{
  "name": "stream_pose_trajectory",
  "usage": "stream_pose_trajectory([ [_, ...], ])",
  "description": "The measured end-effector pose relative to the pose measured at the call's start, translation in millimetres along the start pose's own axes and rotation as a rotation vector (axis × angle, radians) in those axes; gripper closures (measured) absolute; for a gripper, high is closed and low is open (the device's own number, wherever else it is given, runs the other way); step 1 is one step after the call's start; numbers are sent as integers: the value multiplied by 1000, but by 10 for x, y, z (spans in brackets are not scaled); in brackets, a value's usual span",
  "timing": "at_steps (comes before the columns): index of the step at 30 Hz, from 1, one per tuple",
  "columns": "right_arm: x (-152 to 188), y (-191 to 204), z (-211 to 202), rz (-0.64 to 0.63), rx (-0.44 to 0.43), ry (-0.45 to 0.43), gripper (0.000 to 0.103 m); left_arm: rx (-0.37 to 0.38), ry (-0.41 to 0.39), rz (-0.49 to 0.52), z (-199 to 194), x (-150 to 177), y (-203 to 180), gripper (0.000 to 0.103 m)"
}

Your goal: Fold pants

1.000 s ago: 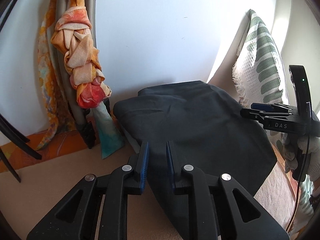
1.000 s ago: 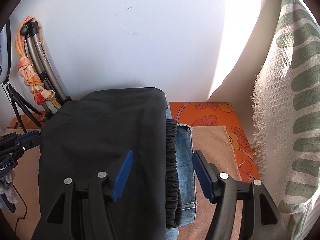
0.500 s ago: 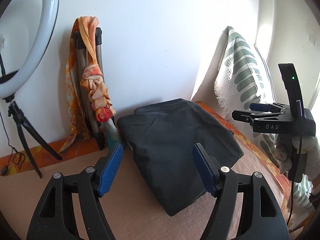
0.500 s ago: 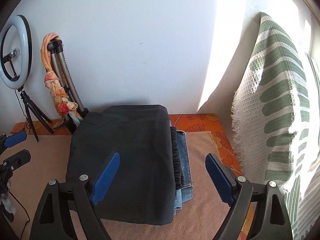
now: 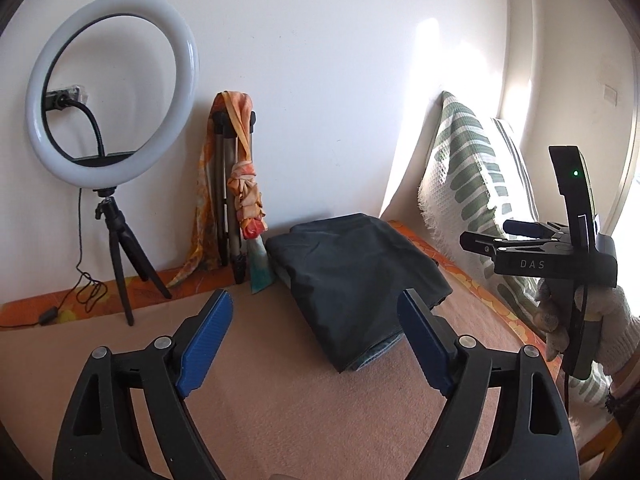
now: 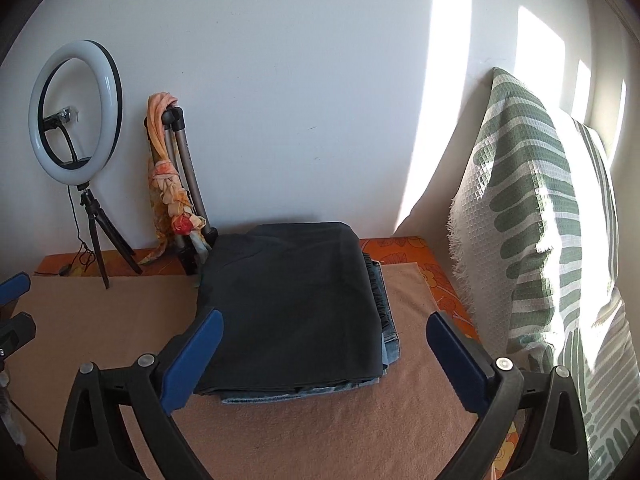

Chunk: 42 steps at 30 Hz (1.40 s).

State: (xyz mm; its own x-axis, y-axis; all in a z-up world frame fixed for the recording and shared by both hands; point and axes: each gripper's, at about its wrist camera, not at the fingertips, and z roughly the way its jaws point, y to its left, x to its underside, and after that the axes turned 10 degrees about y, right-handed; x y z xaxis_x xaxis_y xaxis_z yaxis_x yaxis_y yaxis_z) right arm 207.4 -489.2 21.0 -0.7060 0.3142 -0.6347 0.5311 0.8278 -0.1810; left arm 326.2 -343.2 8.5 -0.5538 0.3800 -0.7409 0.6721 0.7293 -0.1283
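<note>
Right wrist view: the folded black pants (image 6: 292, 304) lie mid-frame atop jeans (image 6: 390, 340). Both the right gripper (image 6: 324, 356) and left gripper (image 5: 316, 344), jaws just opened wide, hold nothing; each should back off without snagging the stack.

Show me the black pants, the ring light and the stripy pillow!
black pants (image 6: 292, 300), right wrist view, top fold.
ring light (image 5: 112, 88), left wrist view, its white ring.
stripy pillow (image 6: 540, 220), right wrist view, front face.
</note>
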Motion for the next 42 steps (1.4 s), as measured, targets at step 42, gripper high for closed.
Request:
stream_pose_trajectory([
  [42, 1559, 830, -571, 54, -10, -107, 0, -183, 13, 44, -668, 1446, 23, 0],
])
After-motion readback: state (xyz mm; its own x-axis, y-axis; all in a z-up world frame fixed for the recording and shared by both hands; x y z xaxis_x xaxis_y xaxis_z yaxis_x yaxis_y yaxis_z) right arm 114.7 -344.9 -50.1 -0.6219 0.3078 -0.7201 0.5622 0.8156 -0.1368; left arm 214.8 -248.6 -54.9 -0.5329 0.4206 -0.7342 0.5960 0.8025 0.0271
